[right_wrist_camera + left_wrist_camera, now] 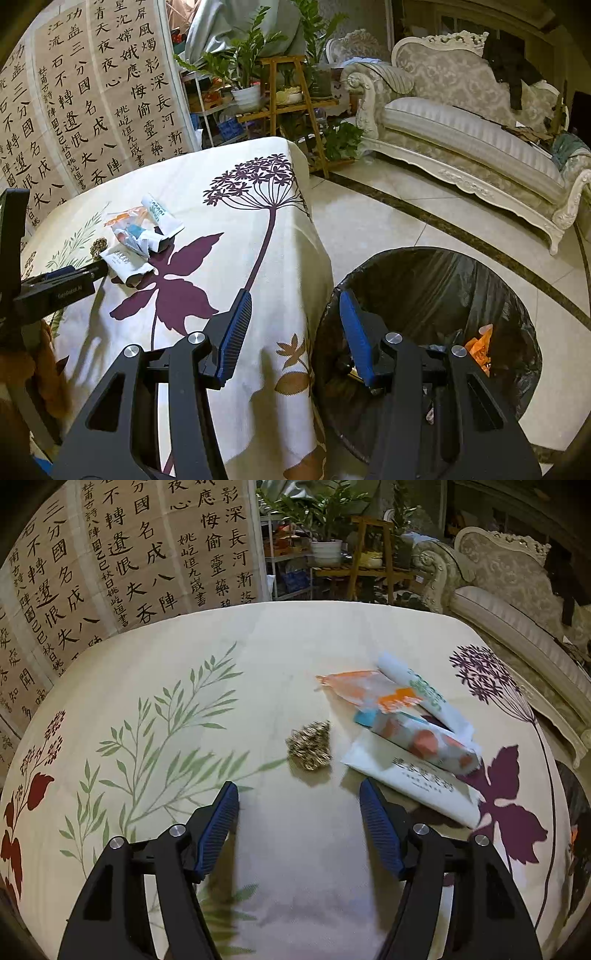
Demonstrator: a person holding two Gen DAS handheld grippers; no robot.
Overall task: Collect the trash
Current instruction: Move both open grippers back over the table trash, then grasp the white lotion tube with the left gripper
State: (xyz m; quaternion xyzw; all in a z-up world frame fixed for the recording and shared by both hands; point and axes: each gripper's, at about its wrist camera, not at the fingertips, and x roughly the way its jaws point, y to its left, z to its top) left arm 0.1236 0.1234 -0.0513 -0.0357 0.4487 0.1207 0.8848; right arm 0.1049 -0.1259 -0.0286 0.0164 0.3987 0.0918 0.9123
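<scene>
Your left gripper gapes empty before the gold scrap | wrappers lie on the tablecloth | your right gripper hangs empty, apart, near the bin.

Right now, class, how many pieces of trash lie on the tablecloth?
5: gold crumpled ball nearest the left gripper; orange wrapper, green-lettered tube, spotted packet and white packet piled beside it. More may hide underneath.

- Bare desk cloth lies left of and behind the gold scrap.
- Wrappers crowd its right side.
- Bin mouth stands unobstructed.
</scene>
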